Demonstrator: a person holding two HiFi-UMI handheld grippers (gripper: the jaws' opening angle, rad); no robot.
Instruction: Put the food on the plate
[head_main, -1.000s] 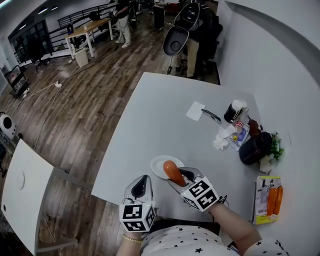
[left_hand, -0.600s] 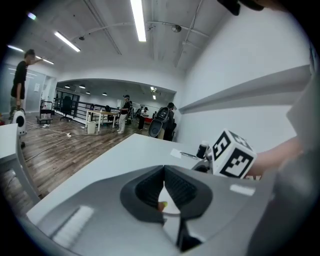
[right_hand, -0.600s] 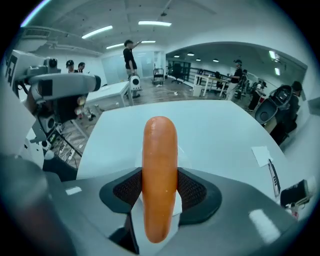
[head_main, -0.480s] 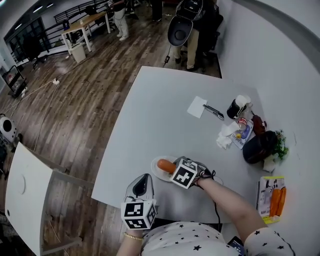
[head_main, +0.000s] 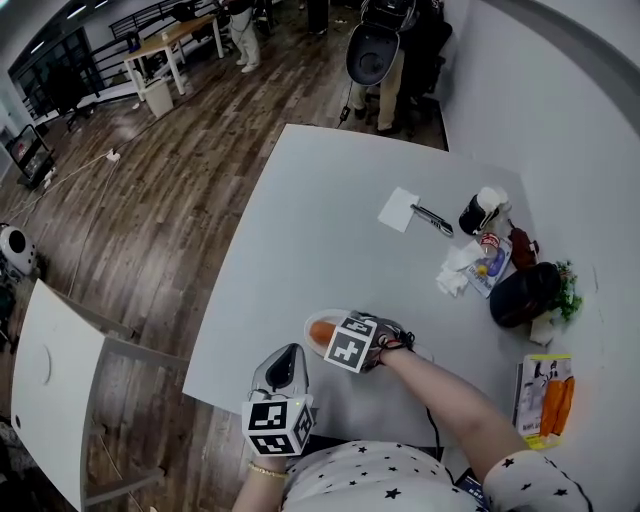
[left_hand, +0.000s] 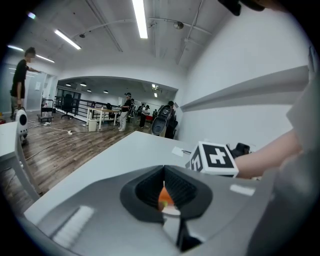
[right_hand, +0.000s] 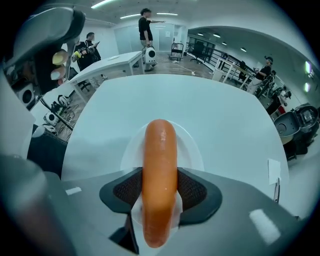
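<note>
An orange sausage (right_hand: 160, 180) sits lengthwise between the pads of my right gripper (right_hand: 160, 192), which is shut on it. Its far end reaches over the small white plate (right_hand: 192, 145) just beneath. From the head view, the right gripper (head_main: 333, 336) hovers at the plate (head_main: 309, 336) near the table's front edge, and a bit of sausage (head_main: 322, 332) shows to the left of the marker cube. My left gripper (head_main: 283, 372) hangs at the table's front edge, just short of the plate. The left gripper (left_hand: 165, 200) is shut and holds nothing.
On the grey table (head_main: 320, 230) lie a paper slip (head_main: 398, 209), a pen (head_main: 430, 220), a cup (head_main: 480, 212), wrappers (head_main: 470, 268), a black cap (head_main: 525, 293) and a carrot pack (head_main: 545, 400) along the right. A black chair (head_main: 375, 50) stands beyond the far edge.
My right gripper has swung left and turned, carrying the sausage from the plate's right side to over the plate. The left gripper has stayed put.
</note>
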